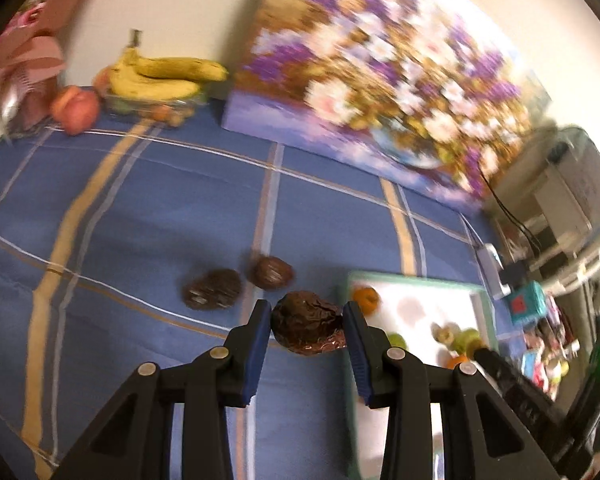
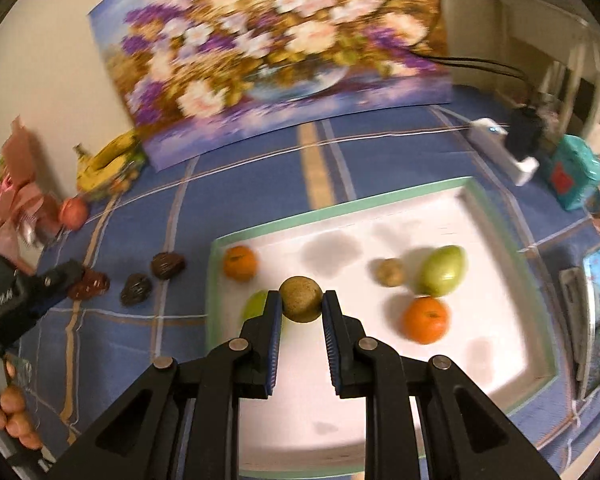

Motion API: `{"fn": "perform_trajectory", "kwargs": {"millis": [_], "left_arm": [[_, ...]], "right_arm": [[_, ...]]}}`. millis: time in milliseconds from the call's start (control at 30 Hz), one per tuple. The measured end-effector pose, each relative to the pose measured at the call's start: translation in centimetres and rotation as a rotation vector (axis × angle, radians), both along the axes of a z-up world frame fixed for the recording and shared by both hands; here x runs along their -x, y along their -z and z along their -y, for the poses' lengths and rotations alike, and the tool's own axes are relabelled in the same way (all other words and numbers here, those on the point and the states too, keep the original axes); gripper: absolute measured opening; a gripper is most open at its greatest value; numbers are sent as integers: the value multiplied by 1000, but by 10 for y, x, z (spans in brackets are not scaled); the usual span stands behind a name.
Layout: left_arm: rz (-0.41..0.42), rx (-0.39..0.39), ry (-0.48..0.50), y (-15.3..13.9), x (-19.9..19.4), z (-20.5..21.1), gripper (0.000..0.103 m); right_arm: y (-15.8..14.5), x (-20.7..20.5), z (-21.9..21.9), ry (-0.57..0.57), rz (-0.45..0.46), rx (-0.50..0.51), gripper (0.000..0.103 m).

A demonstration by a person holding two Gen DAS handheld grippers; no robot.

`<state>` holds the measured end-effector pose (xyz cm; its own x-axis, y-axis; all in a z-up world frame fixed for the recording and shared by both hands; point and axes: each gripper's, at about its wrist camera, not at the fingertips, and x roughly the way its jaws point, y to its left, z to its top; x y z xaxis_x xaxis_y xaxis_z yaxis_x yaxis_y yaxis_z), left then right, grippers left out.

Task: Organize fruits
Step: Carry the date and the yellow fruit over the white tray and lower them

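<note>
Left wrist view: the left gripper (image 1: 306, 330) is clamped on a wrinkled dark fruit (image 1: 306, 326), likely light and soft, best held across its middle. The right gripper (image 2: 301, 306) pinches a firm-looking tan ball (image 2: 301, 298) above the tray (image 2: 540, 344), oranges at 10 and 4 o'clock.

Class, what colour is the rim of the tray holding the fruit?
Pale green, around a white inside; the tray shows best in the right wrist view.

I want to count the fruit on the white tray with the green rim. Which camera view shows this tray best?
The right wrist view: the white tray with the green rim lies almost wholly in sight, fruit spread across it. The left wrist view shows only part of it, blurred and partly hidden behind the left gripper.
</note>
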<state>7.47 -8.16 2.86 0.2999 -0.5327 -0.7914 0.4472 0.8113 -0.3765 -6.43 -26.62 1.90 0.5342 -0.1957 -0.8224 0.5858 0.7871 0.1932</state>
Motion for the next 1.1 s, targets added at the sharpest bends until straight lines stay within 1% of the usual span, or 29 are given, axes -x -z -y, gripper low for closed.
{"fn": "perform_trajectory", "kwargs": {"millis": [133, 267, 433, 600, 733, 967, 1100], "left_arm": [[-13, -12, 76, 1, 18, 23, 39], [-1, -28, 133, 1, 37, 39, 39], [3, -62, 198, 5, 59, 56, 39], [-6, -88, 234, 14, 73, 64, 39], [-28, -120, 265, 27, 82, 73, 39], [-67, -168, 319, 45, 94, 82, 39], [-79, -199, 327, 53, 95, 84, 39]], "right_arm": [[-7, 17, 17, 51, 14, 6, 21], [-13, 33, 31, 89, 21, 9, 21], [-20, 46, 38, 95, 35, 15, 21], [-18, 51, 43, 84, 28, -1, 21], [-8, 50, 46, 69, 4, -33, 21], [23, 39, 44, 24, -77, -110, 21], [37, 35, 43, 14, -124, -134, 22]]}}
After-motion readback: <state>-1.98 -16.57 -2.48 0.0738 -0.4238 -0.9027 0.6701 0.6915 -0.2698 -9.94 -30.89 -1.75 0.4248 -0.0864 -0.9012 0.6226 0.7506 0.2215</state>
